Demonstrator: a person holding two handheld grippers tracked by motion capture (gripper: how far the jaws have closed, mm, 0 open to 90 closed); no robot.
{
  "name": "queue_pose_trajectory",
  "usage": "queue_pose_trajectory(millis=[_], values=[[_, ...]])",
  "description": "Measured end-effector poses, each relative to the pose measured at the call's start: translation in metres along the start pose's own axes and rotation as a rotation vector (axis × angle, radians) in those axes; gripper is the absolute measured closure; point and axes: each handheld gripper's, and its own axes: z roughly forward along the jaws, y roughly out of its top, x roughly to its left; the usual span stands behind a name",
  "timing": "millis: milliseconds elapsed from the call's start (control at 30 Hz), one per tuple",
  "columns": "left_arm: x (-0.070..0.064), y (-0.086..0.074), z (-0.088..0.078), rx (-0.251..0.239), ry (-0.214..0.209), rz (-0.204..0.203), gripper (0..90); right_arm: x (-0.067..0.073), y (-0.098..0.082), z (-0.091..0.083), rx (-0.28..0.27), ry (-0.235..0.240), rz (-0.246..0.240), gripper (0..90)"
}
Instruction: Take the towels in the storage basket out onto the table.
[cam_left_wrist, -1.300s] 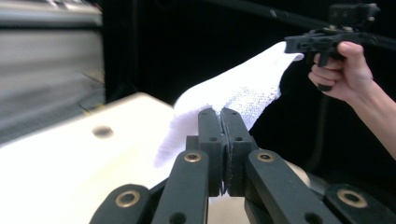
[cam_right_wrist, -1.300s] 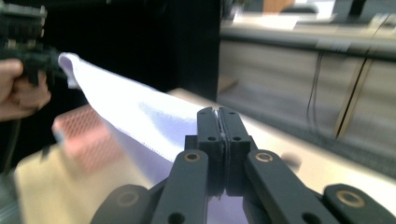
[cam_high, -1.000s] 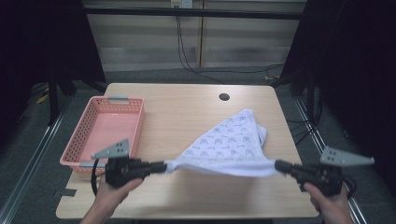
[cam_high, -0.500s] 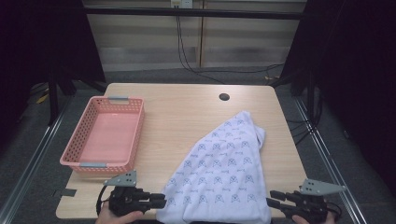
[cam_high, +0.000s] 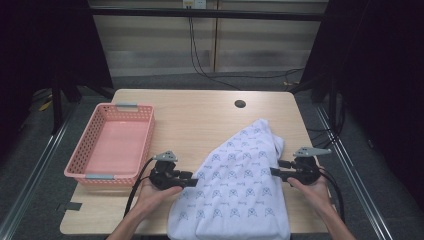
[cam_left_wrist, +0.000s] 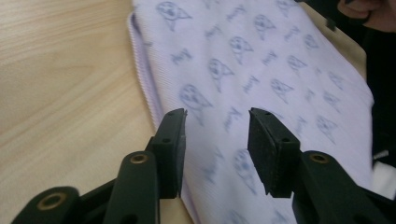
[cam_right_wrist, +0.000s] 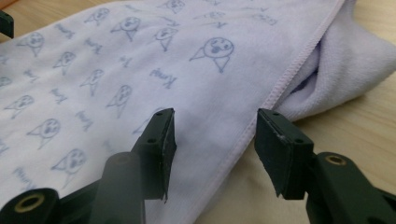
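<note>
Currently, high view: white patterned towel (cam_high: 235, 190) lies spread on table (cam_high: 200, 115), near end hanging over front edge; left gripper (cam_high: 192, 179) at its left border, right gripper (cam_high: 273, 172) at right border; pink basket (cam_high: 90, 150) apart at left. Left gripper view: jaws apart, just been opening, nothing clamped, hem below. Right gripper view: jaws apart, just been opening, straddling hem, not pressing. Risk: overhanging end may drag towel off table. Bunched far fold hides layers; print blurred.
</note>
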Motion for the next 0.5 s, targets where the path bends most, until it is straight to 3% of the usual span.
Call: queue_pose_trajectory(millis=[33, 67, 100, 133, 167, 200, 267, 367, 500], values=[[0.001, -0.001, 0.003, 0.012, 0.023, -0.012, 56.3, -0.002, 0.001, 0.005, 0.012, 0.005, 0.008, 52.6], [0.002, -0.002, 0.006, 0.045, -0.001, 0.011, 62.8, -0.001, 0.0, 0.01, 0.02, 0.0, -0.005, 73.6], [0.002, -0.002, 0.006, 0.045, -0.001, 0.011, 77.1, -0.001, 0.0, 0.01, 0.02, 0.0, -0.005, 73.6], [0.0, -0.003, 0.005, 0.052, -0.002, 0.05, 77.1, 0.0, -0.001, 0.01, 0.018, 0.001, -0.001, 80.9], [-0.001, -0.004, 0.003, 0.048, -0.014, 0.056, 85.0, 0.001, -0.001, 0.007, 0.0, 0.0, 0.004, 85.0], [-0.001, -0.004, 0.0, 0.028, -0.022, 0.045, 86.6, 0.001, 0.0, 0.001, -0.022, 0.005, 0.01, 87.8], [-0.003, -0.002, -0.01, -0.028, -0.062, 0.028, 87.5, 0.005, 0.001, -0.021, -0.079, 0.043, 0.012, 89.4], [-0.006, -0.003, -0.016, -0.037, -0.074, 0.036, 87.6, 0.014, -0.004, -0.035, -0.081, 0.07, 0.009, 89.8], [-0.025, -0.01, -0.033, -0.064, -0.149, 0.06, 87.6, 0.03, -0.015, -0.052, -0.081, 0.096, -0.012, 89.9]])
